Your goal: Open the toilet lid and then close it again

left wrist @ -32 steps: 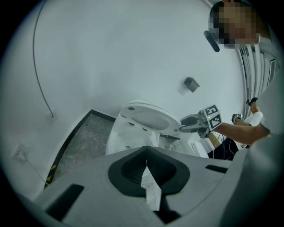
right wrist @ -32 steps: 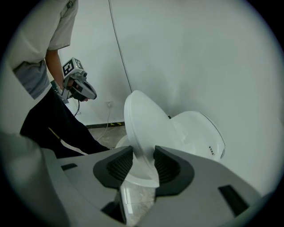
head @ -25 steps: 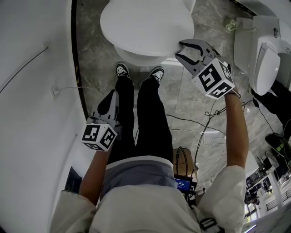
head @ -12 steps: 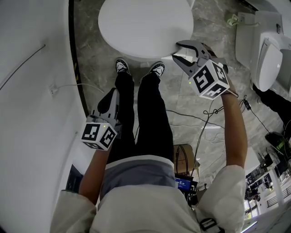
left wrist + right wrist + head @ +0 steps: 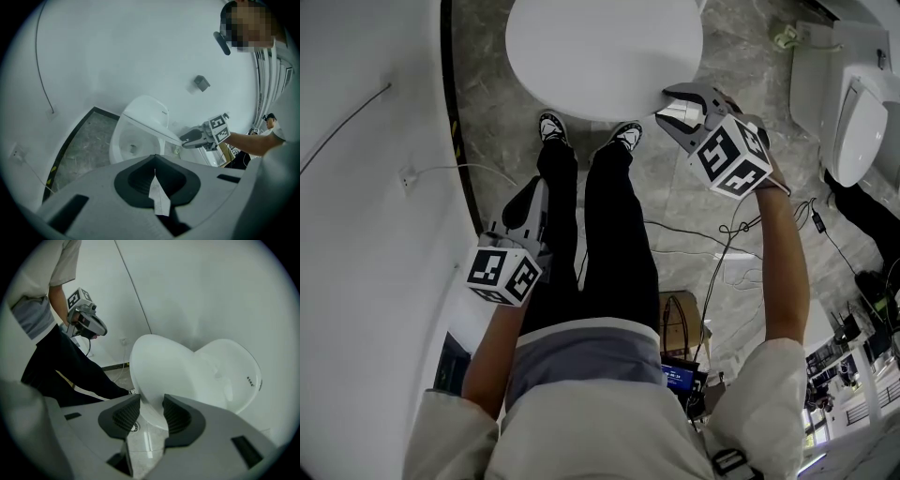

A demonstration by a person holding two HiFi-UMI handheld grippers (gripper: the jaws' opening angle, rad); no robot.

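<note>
The white toilet lid [image 5: 600,52] fills the top of the head view and lies nearly flat over the bowl. My right gripper [image 5: 667,101] is shut on its right front edge; its jaws have just closed a little further with that edge between them. In the right gripper view the lid [image 5: 161,369] slants up from between the pads of the right gripper [image 5: 151,412], beside the toilet's back part [image 5: 229,371]. From the left gripper view the lid [image 5: 154,130] is partly raised over the open bowl [image 5: 129,145]. My left gripper [image 5: 534,189] [image 5: 155,161] hangs shut beside the person's left leg.
The person's legs and shoes [image 5: 623,136] stand right in front of the bowl. A curved white wall [image 5: 366,187] with a cable runs along the left. A second white fixture [image 5: 853,117] stands at the right. Cables [image 5: 722,239] lie on the marble floor.
My right gripper has come down and slightly toward the person with the lid's edge in it. The lid now lies flatter and hides the bowl. The left gripper has kept still.
</note>
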